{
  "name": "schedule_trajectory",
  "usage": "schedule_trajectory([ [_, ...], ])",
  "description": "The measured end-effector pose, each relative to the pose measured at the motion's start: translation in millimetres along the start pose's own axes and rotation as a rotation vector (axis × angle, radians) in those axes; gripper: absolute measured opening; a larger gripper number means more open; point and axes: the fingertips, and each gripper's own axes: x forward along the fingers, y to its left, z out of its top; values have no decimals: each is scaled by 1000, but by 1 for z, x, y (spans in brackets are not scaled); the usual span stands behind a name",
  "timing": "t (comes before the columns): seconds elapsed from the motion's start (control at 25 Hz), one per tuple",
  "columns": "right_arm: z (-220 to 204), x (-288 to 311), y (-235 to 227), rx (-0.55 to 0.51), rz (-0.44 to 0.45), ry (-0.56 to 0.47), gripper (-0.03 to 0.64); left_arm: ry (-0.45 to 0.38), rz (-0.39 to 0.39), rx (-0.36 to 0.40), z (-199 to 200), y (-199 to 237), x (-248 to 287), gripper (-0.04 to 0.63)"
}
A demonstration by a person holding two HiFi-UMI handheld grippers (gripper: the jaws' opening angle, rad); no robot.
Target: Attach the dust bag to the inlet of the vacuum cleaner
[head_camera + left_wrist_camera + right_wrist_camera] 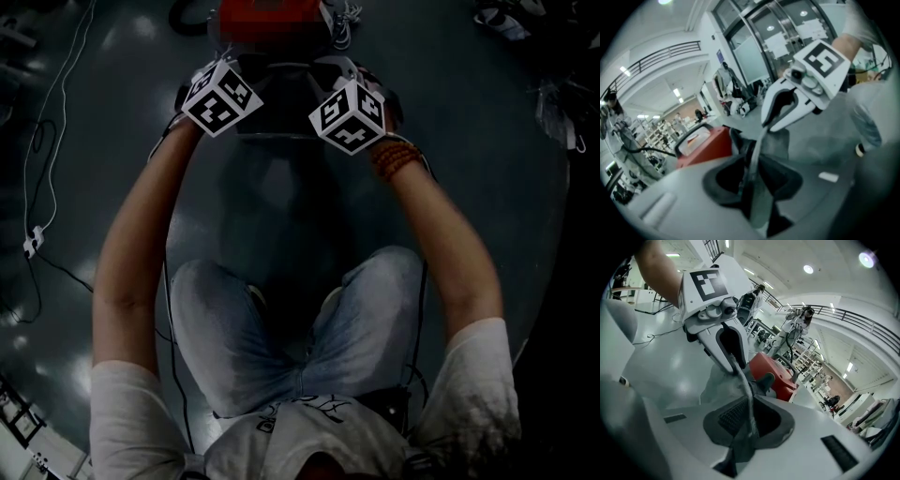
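The red vacuum cleaner (267,19) stands on the floor just beyond both grippers, whose marker cubes (221,98) (349,114) sit side by side in the head view. A grey dust bag (723,386) hangs between them, its thin stiff edge (758,161) stretched from one gripper to the other. My right gripper (749,437) is shut on one end of that edge. My left gripper (757,204) has the other end between its jaws, with dark gaps on both sides, so it stands open. The vacuum (705,145) lies left of the bag in the left gripper view. The inlet is hidden.
I sit on a glossy dark floor with my knees (281,328) under the arms. A white cable and plug (33,242) lie at the left. Clutter (553,103) sits at the far right. Shelves, railings and people show in the background of both gripper views.
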Motion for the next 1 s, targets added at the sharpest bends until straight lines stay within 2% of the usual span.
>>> schedule_trajectory([
  [0.12, 3, -6, 4, 51, 22, -25, 32, -22, 7, -36, 1, -2, -7, 124],
  [0.28, 8, -19, 4, 87, 6, -66, 43, -75, 30, -68, 7, -1, -21, 146],
  [0.4, 11, -33, 1, 110, -33, -101, 46, -132, 90, -109, 13, 5, -38, 144],
  [0.48, 15, -47, -5, 150, -65, -137, 44, -171, 166, -132, 19, 14, -54, 122],
  [0.6, 29, -73, -14, 279, -96, -229, 24, -266, 302, -231, 36, 28, -92, 5],
  [0.76, 67, -107, -25, 498, -102, -375, 10, -387, 371, -405, 67, 19, -131, 3],
  [0.88, 93, -128, -23, 657, -114, -487, 9, -448, 387, -503, 83, -2, -142, 3],
  [1.0, 100, -142, -10, 811, -127, -569, 9, -489, 404, -600, 86, -24, -146, 3],
])
